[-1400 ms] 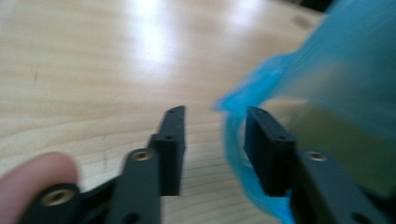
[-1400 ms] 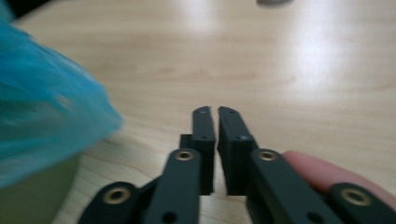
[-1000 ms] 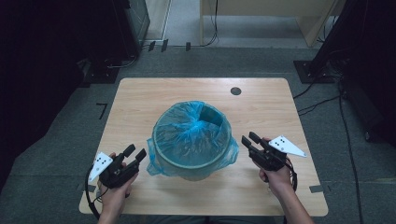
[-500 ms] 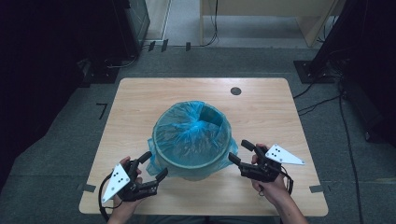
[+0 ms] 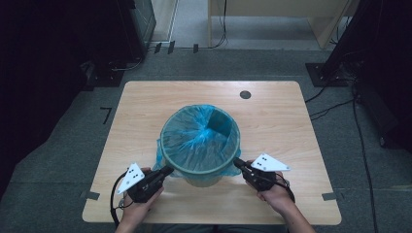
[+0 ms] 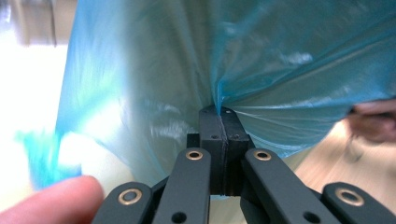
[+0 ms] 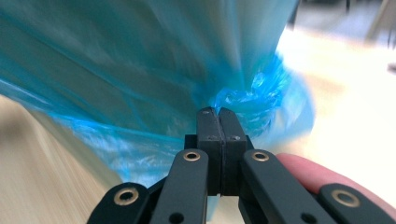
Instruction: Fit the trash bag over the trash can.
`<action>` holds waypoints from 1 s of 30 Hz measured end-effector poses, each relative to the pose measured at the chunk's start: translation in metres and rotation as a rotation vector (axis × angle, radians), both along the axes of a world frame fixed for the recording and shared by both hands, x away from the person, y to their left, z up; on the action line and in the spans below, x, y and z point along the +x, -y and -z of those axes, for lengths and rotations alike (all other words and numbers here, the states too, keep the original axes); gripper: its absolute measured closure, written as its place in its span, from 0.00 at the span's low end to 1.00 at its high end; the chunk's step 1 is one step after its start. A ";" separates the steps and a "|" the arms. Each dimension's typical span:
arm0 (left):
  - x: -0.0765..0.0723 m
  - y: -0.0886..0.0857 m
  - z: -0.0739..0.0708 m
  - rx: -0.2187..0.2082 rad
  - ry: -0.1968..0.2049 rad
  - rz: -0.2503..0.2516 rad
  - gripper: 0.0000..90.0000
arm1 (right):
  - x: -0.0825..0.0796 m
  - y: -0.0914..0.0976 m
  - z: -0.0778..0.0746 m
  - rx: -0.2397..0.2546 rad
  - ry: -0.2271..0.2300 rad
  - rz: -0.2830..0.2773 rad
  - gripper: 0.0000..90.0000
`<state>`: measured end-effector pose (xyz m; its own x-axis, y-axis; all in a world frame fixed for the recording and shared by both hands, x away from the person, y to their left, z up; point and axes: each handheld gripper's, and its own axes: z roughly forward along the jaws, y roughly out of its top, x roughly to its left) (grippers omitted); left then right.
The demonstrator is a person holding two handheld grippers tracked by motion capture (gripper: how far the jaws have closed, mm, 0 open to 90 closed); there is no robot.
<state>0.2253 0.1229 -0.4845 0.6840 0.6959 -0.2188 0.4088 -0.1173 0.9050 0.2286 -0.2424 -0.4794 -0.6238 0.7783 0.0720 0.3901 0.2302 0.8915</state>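
Your 2 grippers clamp the blue bag's overhang on the bin at the table's (image 5: pixel 145 104) centre.
The left gripper (image 6: pixel 219 116) and right gripper (image 7: pixel 217 114) have just snapped shut on the blue bag (image 5: pixel 201 133) below the bin's (image 5: pixel 167 158) rim — apart a second ago, now ready, likely, to lift it.

Left gripper (image 5: pixel 166 170) fingers (image 6: pixel 211 135) just closed together, right gripper (image 5: pixel 237 163) likewise, both angled inward
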 end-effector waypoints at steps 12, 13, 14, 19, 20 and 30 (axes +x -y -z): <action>0.009 -0.004 0.018 0.092 -0.183 -0.040 0.59 | 0.005 0.008 0.015 -0.069 -0.061 -0.024 0.66; 0.008 -0.011 0.013 0.054 -0.143 -0.028 0.51 | 0.003 0.018 0.009 -0.013 -0.026 -0.044 0.51; 0.007 -0.015 0.011 0.039 -0.127 -0.033 0.44 | 0.001 0.021 0.006 0.008 -0.007 -0.039 0.45; 0.006 -0.031 0.000 -0.063 -0.036 -0.026 0.39 | -0.002 0.037 -0.009 0.117 0.061 -0.065 0.46; 0.005 -0.032 -0.002 -0.084 -0.015 -0.033 0.39 | -0.003 0.038 -0.012 0.136 0.071 -0.058 0.46; -0.002 -0.016 -0.026 -0.140 0.237 -0.012 0.36 | 0.009 0.019 -0.037 0.137 0.246 0.208 0.75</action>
